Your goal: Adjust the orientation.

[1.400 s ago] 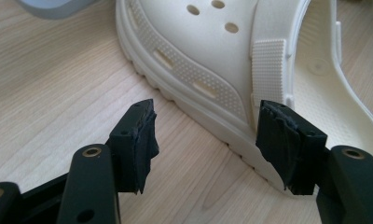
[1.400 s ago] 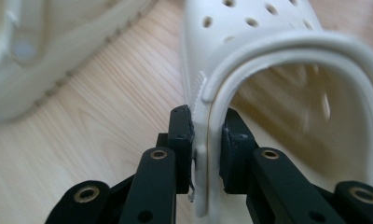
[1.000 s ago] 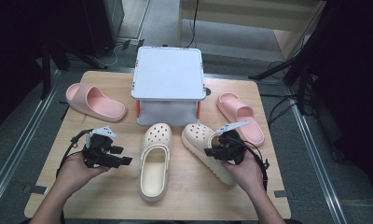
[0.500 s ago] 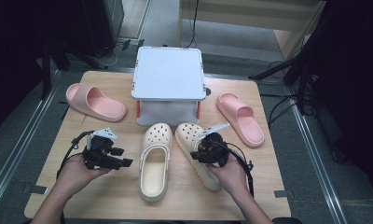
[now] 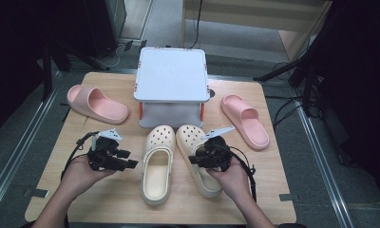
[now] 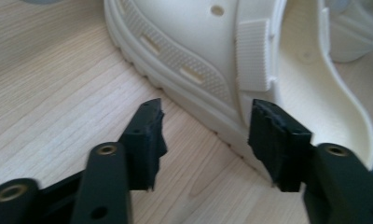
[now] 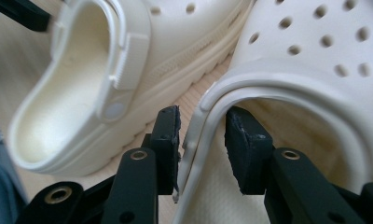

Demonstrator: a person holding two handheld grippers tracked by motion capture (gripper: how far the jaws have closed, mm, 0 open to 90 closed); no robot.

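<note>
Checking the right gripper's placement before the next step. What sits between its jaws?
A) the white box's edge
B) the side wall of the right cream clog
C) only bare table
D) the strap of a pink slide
B: in the right gripper view the right gripper straddles the side wall of the right cream clog, one jaw outside and one inside, a gap showing at the inner jaw.

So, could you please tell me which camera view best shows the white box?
The high view: the white box stands whole at the table's far middle, behind the two cream clogs. The left gripper view catches perhaps a grey sliver at its top edge.
</note>
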